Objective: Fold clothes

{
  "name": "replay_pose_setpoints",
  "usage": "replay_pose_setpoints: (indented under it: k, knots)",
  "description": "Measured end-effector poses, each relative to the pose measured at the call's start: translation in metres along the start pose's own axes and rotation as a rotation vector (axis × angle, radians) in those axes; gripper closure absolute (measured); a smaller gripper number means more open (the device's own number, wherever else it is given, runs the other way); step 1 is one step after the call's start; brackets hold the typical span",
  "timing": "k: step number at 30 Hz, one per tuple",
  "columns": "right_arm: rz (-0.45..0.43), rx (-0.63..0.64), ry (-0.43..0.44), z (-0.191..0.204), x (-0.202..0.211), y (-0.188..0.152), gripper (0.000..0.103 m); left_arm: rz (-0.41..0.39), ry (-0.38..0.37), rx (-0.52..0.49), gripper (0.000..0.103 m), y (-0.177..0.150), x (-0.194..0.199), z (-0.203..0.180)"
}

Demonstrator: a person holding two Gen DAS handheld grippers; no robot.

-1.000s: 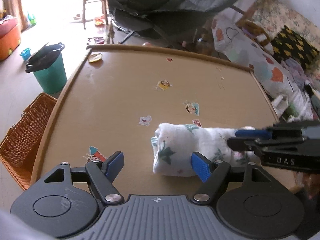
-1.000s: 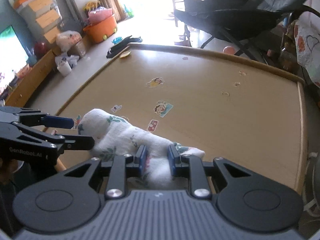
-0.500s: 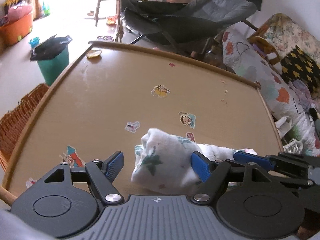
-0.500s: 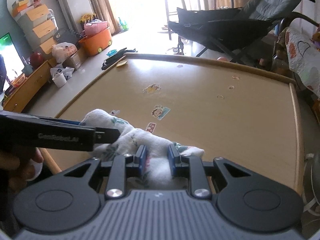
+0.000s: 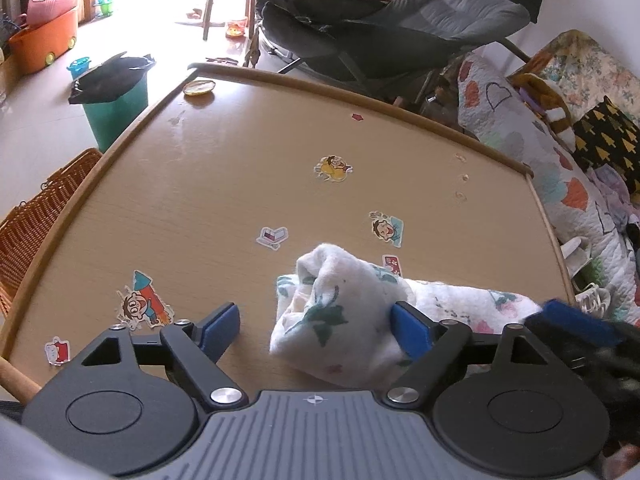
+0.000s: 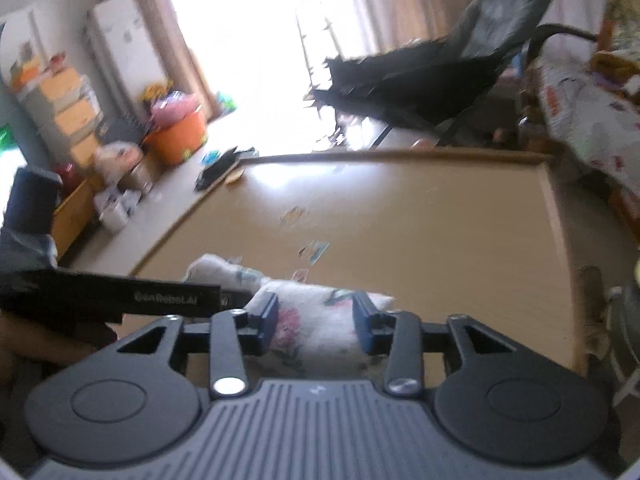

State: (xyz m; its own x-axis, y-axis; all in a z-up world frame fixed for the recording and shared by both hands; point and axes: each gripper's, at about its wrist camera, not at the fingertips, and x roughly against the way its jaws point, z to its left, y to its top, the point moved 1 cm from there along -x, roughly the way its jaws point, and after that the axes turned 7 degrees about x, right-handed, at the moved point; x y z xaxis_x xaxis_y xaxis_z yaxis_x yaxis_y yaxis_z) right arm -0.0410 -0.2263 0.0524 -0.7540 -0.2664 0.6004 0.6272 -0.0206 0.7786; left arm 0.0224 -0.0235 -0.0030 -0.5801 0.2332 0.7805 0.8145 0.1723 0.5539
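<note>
Two grippers meet over one rolled-up white cloth (image 5: 344, 312) printed with green leaves and pink flowers, lying at the near edge of a wooden table (image 5: 240, 184) dotted with cartoon stickers. The only legible writing is "GenRobot.AI", in pale letters on the side of the left gripper (image 6: 168, 300) as the blurred right wrist view sees it from beside; the left wrist view shows no readable text. The left gripper (image 5: 316, 326) has its blue pads spread wide, and its jaws have just been opening further; the cloth's bunched end lies between them, touching the right pad but well clear of the left one, so nothing is clamped. The right gripper (image 6: 316, 318) has also just been opening: the cloth's other end sits between its pads, which stand at either side without squeezing it. Only the left wrist view shows a wicker basket (image 5: 36, 224) and a green bin (image 5: 116, 108) beside the table; only the right shows an orange tub (image 6: 176, 136) and stacked drawers (image 6: 68, 112).
</note>
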Motion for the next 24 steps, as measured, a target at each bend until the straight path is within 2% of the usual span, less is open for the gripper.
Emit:
replay_pose_setpoints:
  k: [2, 6, 12, 18, 24]
  knots:
    - [-0.011, -0.016, -0.039, -0.004, 0.005, 0.003, 0.05, -0.001, 0.003, 0.003, 0.016, 0.0, 0.0, 0.0]
    - [0.046, -0.067, -0.087, -0.012, -0.003, 0.001, 0.049, -0.007, 0.002, 0.003, 0.016, -0.001, 0.001, 0.002]
    - [0.147, -0.19, -0.077, -0.025, -0.031, -0.009, 0.049, -0.009, -0.002, 0.005, 0.015, -0.001, 0.0, 0.004]
    - [0.165, -0.212, -0.048, -0.026, -0.043, -0.018, 0.049, -0.011, -0.006, 0.006, 0.015, -0.001, -0.001, 0.004]
    - [0.163, -0.186, -0.055, -0.019, -0.039, -0.021, 0.05, -0.005, -0.017, 0.012, 0.015, -0.001, -0.002, 0.002]
